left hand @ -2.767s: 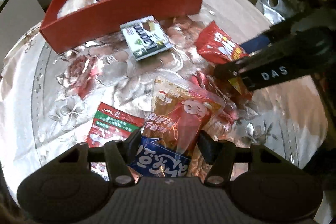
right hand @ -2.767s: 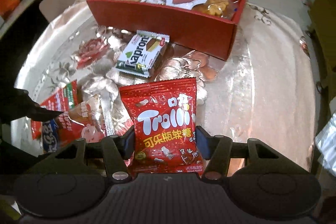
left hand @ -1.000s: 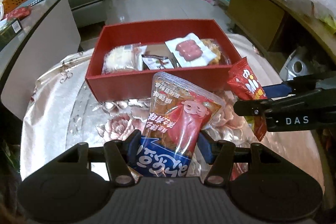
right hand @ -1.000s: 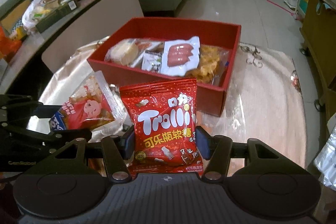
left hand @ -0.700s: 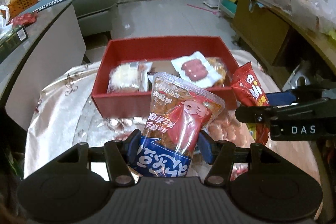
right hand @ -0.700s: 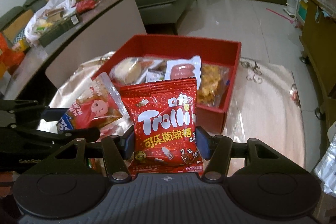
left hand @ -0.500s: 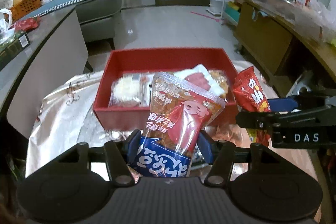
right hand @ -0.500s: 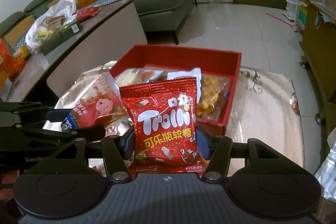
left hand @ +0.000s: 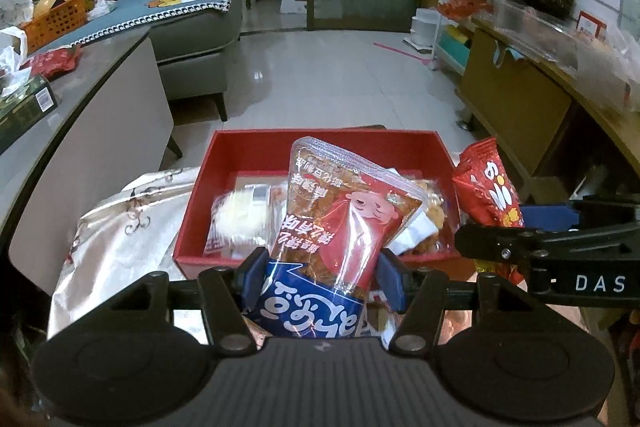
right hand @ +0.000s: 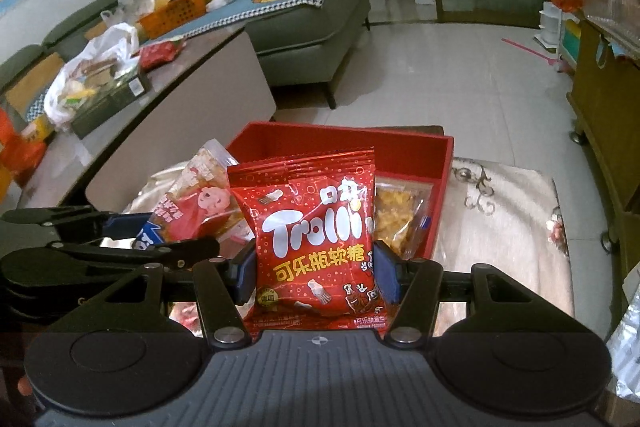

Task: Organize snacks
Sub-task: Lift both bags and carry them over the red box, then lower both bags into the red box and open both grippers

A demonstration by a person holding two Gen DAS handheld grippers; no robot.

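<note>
Red box (left hand: 256, 151) nearer beneath lifted packets (left hand: 340, 211).

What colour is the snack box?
Red box, inside and out; clearest in the left wrist view.

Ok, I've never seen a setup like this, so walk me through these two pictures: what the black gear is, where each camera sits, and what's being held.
There is no robot here. A person carries two hand-held pinchers, each with a wide-angle camera looking forward along its two fingers, so the black frame at the bottom of each picture is the tool itself.

In the left camera's picture, the left gripper is shut on a clear snack pouch with a red cartoon figure and a blue bottom. The other tool reaches in from the right edge.

In the right camera's picture, the right gripper is shut on a red Trolli gummy bag.

Beyond both sits a red box on a table covered with a flowered cloth. Several wrapped snacks already lie inside it, among them a yellowish crunchy-looking bag.
</note>
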